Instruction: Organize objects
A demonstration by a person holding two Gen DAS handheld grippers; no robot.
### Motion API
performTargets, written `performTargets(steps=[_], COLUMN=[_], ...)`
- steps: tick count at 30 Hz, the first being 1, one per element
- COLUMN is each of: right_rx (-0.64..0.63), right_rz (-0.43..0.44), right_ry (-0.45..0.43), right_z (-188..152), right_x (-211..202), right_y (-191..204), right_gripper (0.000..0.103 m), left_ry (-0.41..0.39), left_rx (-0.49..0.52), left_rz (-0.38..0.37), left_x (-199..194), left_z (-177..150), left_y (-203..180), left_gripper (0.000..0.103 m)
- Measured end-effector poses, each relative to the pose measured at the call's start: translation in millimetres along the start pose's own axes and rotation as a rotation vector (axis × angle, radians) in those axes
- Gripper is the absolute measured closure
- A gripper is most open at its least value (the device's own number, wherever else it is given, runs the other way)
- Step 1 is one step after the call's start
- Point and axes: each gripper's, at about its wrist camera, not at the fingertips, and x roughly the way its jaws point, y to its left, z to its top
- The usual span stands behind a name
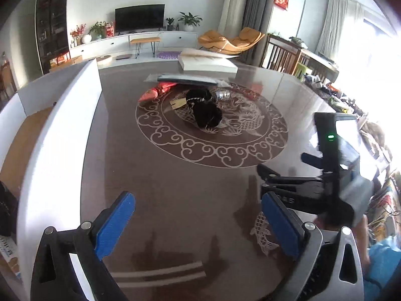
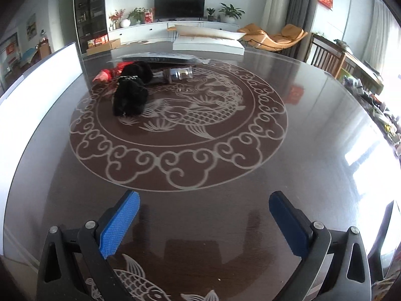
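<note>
**Both grippers wide open over the table, objects clustered far side**

Left wrist view: left gripper point(image 1: 198, 222) with jaws spread wide, nothing between the blue pads point(image 1: 114, 223); only bare dark table point(image 1: 175, 188) below. At 3 o'clock the right gripper point(image 1: 288, 168) shows from the side, blurred, black body with a green light. Task objects sit at about 12 o'clock, on the far part of the round dragon-and-cloud medallion point(image 1: 213, 130): a black fuzzy item point(image 1: 206, 111), a red packet point(image 1: 160, 90) at its 10 o'clock, a shiny silver cylinder point(image 1: 224, 94) at its 1 o'clock, a tan tag point(image 1: 178, 104) just beside it. A flat dark packet point(image 1: 188, 79) lies behind them; a white box point(image 1: 208, 62) beyond. White panel point(image 1: 62, 135) along 9 o'clock.

Right wrist view: right gripper point(image 2: 204, 222) likewise fully spread, empty, over bare table. Black fuzzy item point(image 2: 130, 92) at 11 o'clock, red packet point(image 2: 107, 74) touching its far-left side, silver cylinder point(image 2: 179, 74) to its right.
</note>
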Motion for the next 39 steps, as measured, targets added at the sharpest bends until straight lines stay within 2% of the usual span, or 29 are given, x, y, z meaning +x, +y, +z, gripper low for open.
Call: performTargets(steps=[3, 7, 12, 18, 39], right_rx=[0.017, 0.024, 0.015, 0.047, 0.045], right_rz=[0.014, 0.024, 0.013, 0.047, 0.044], right_ry=[0.004, 0.016, 0.025, 0.041, 0.041], right_z=[1, 3, -1, -2, -3], right_x=[1, 7, 9, 14, 13], right_y=[-3, -5, -2, -9, -9], right_gripper=[0.0, 0.0, 0.0, 0.0, 0.0], left_ry=[0.021, 0.027, 0.072, 0.083, 0.083], left_rx=[-0.006, -0.022, -0.072, -0.048, -0.053], left_rz=[0.075, 0.144, 0.149, 0.185, 0.182], left_x=[43, 79, 104, 112, 110], left_z=[12, 27, 32, 34, 32], left_y=[0, 25, 43, 39, 39], left_gripper=[0.0, 0.0, 0.0, 0.0, 0.0])
